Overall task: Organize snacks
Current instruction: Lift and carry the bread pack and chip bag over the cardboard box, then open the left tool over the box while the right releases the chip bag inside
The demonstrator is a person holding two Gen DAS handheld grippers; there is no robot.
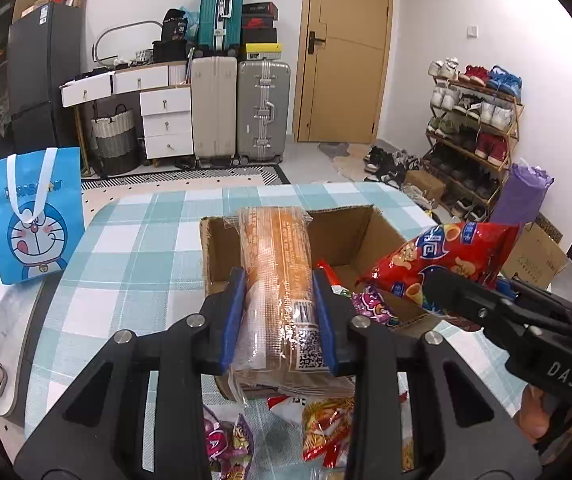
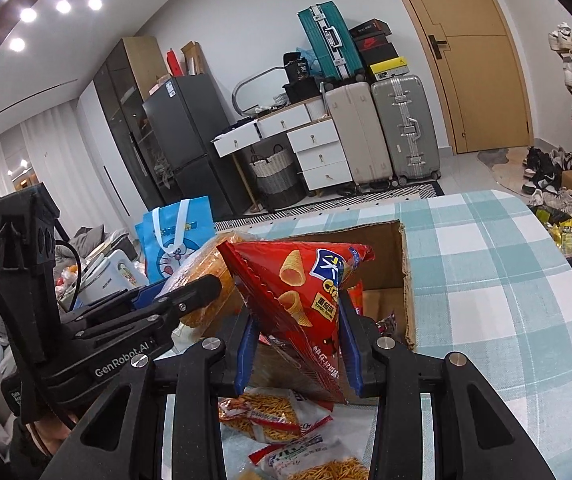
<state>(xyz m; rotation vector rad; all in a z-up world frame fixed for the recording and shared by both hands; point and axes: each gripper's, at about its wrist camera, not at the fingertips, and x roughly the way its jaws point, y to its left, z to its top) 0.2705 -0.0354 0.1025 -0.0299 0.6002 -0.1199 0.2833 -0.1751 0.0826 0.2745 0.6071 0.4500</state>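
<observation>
My left gripper [image 1: 280,316] is shut on a long clear-wrapped packet of orange biscuits [image 1: 276,272], held over the near left part of an open cardboard box [image 1: 349,232]. My right gripper [image 2: 299,344] is shut on a red bag of cone-shaped corn snacks [image 2: 297,292], held above the box [image 2: 385,256]. The red bag [image 1: 445,260] also shows in the left wrist view at the right, with the right gripper [image 1: 437,284] on it. The left gripper [image 2: 190,292] and the biscuit packet [image 2: 206,276] show at the left in the right wrist view. A purple packet [image 1: 373,304] lies inside the box.
The box stands on a table with a teal checked cloth [image 1: 134,248]. Loose snack bags [image 1: 325,432] lie on the table in front of the box, also in the right wrist view [image 2: 262,416]. A blue Doraemon bag [image 1: 32,216] stands at the table's left edge.
</observation>
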